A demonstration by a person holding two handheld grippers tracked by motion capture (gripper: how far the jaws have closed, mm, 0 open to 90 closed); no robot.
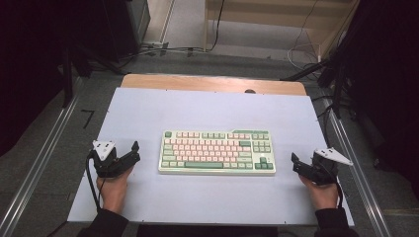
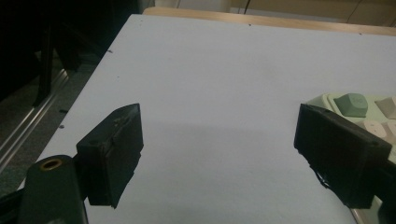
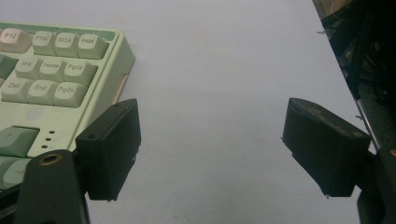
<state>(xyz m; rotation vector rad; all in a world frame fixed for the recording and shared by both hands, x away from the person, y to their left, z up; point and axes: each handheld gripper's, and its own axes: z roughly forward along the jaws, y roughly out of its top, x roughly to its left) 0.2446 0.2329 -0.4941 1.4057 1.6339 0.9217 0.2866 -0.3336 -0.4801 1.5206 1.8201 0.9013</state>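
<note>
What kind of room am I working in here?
Probably a lab or recording workspace, not a home: a keyboard lies alone on a white-covered table, metal rails run along both sides, and loose cables lie on the floor behind.
</note>
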